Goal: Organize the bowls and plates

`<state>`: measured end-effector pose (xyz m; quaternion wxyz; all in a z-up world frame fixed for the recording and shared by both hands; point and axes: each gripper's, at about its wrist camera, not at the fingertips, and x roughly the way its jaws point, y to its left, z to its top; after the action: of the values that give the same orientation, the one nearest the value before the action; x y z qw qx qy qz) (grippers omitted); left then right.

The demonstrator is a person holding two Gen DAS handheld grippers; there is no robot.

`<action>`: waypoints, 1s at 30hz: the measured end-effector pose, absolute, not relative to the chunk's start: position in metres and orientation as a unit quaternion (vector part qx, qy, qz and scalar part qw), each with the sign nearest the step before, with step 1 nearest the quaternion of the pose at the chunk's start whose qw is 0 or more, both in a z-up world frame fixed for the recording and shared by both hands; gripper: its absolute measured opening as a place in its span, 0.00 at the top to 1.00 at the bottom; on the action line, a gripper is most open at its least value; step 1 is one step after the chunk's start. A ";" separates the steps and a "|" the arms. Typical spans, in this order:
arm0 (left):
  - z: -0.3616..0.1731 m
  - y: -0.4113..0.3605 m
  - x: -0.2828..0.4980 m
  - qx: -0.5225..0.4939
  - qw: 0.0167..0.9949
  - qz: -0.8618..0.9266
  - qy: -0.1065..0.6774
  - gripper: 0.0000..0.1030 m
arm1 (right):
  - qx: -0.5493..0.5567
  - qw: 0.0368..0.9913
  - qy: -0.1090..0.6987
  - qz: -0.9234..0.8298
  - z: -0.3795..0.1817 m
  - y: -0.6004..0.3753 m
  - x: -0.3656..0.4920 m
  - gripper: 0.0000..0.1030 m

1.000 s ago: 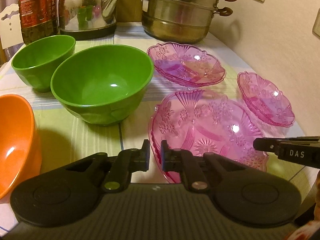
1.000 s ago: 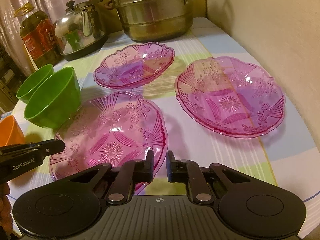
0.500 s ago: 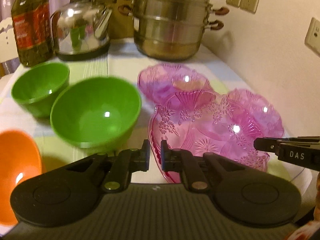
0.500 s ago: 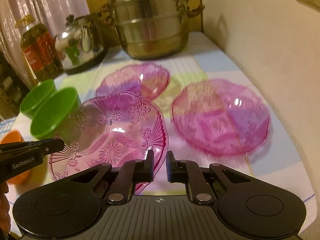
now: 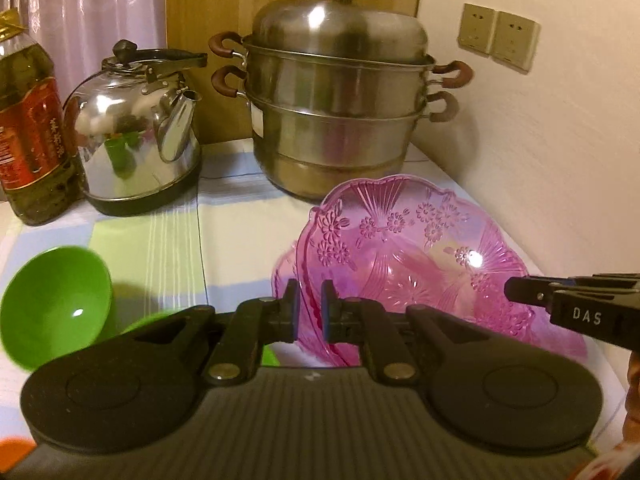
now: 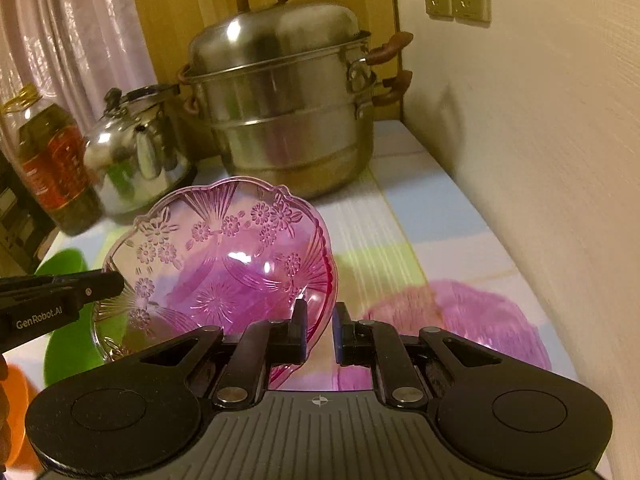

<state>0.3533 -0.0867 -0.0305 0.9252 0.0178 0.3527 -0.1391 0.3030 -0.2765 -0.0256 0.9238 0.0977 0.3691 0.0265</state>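
Observation:
A pink clear plate [image 5: 420, 264] with a flower pattern is held up in the air, tilted, between both grippers. My left gripper [image 5: 310, 308] is shut on its left rim. My right gripper [image 6: 320, 328] is shut on its right rim [image 6: 320, 280]. The plate also shows in the right wrist view [image 6: 224, 272]. Another pink plate [image 6: 460, 320] lies on the table below at right, blurred. A green bowl [image 5: 52, 304] sits at lower left, with a second green bowl [image 5: 160, 318] mostly hidden behind my left gripper. An orange bowl [image 6: 16, 412] shows at the edge.
A steel steamer pot [image 5: 340, 112], a steel kettle [image 5: 136, 136] and an oil bottle [image 5: 28, 128] stand at the back of the table [image 5: 240, 216]. A wall [image 6: 540, 140] runs along the right side with sockets [image 5: 496, 36].
Both grippers have lifted the pink plate off the table and raised it well above the other plates. The bowls have dropped low in both views.

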 end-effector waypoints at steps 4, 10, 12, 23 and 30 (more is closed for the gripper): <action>-0.039 -0.086 0.379 0.015 0.923 -0.135 0.361 0.91 | 0.089 0.925 0.369 0.024 -0.030 -0.274 0.330 0.88; -0.057 -0.083 0.406 0.015 0.918 -0.125 0.377 0.91 | 0.072 0.923 0.377 0.032 -0.047 -0.269 0.362 0.88; -0.064 -0.084 0.410 0.019 0.914 -0.121 0.386 0.91 | 0.065 0.921 0.383 0.033 -0.051 -0.267 0.367 0.88; -0.087 -0.093 0.425 0.049 0.901 -0.119 0.414 0.90 | 0.058 0.907 0.416 0.025 -0.083 -0.269 0.378 0.87; -0.094 -0.095 0.430 0.053 0.898 -0.113 0.422 0.90 | 0.056 0.905 0.420 0.028 -0.088 -0.267 0.382 0.87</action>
<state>0.4299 -0.0953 -0.0944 0.8981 0.0526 0.4217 -0.1127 0.3821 -0.2669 -0.0880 0.9055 0.0559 0.4198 0.0278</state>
